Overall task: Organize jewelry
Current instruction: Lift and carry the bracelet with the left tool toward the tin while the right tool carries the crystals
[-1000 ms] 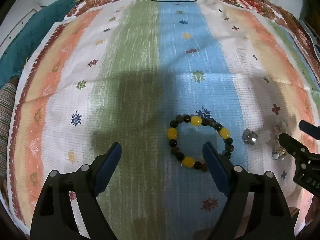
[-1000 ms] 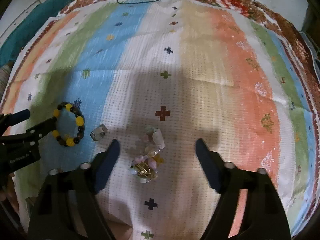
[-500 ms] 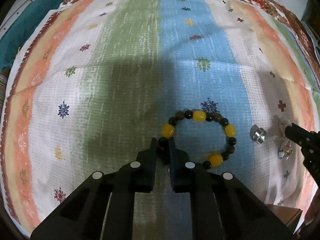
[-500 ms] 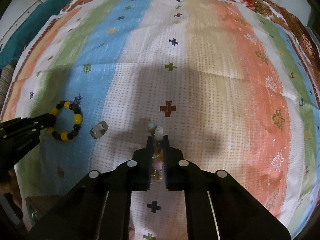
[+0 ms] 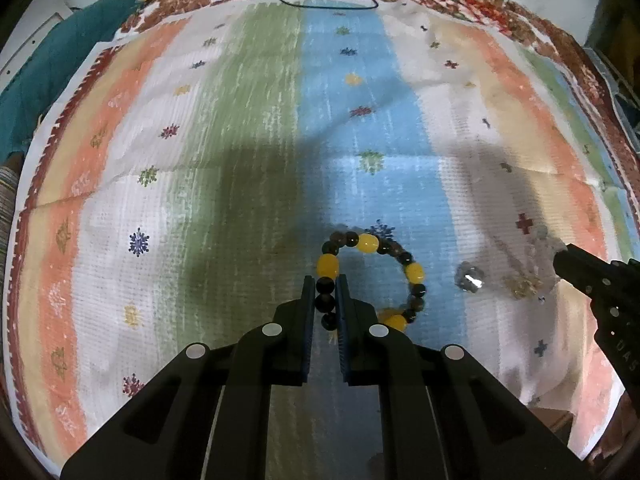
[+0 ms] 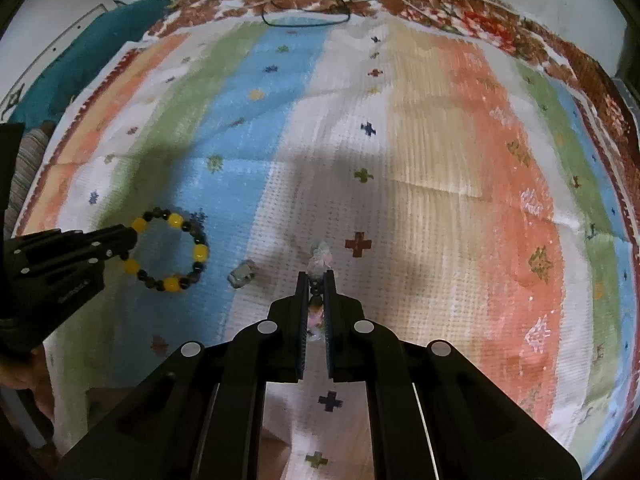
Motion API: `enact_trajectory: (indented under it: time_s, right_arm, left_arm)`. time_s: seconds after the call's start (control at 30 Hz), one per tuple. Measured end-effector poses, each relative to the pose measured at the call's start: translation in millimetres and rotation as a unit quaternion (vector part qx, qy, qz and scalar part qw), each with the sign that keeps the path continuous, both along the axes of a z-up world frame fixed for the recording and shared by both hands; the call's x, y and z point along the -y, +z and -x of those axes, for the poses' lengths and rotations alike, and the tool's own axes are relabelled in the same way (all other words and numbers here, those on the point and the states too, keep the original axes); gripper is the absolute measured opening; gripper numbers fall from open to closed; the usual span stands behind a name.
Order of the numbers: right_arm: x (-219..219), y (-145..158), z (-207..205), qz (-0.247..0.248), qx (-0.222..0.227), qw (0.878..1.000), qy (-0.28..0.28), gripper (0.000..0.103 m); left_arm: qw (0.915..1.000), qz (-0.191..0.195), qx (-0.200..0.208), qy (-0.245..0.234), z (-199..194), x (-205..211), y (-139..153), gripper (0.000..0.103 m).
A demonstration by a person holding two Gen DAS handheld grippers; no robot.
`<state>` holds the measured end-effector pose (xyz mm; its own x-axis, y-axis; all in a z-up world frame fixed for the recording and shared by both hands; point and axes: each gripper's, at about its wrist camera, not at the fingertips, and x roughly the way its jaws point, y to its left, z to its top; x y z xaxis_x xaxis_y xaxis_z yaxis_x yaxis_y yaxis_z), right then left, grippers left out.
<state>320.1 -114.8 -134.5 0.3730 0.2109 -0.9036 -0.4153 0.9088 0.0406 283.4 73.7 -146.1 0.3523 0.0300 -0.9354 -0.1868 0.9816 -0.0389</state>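
Left gripper [image 5: 325,286] clamps the beaded bracelet [image 5: 374,280]; right gripper [image 6: 316,282] clamps the pastel bead cluster [image 6: 320,258]; striped cloth [image 6: 440,160] lies open beyond.

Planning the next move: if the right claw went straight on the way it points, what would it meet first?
Apart from the pale bead piece it grips, the right claw likely meets only striped cloth; depth unclear.

Looks like a home: striped embroidered cloth [image 5: 248,152] over floral bedding [image 5: 480,4], teal fabric [image 5: 52,68] far left of gripper.
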Motion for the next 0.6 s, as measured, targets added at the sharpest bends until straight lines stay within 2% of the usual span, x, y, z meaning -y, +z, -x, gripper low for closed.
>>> enact_trajectory:
  time_s: [0.6]
  right_arm:
    - [4, 19, 18, -0.008, 0.017, 1.000, 0.001, 0.008]
  left_arm:
    - [0.9992, 0.002, 0.033, -0.024, 12, 16, 32, 0.010]
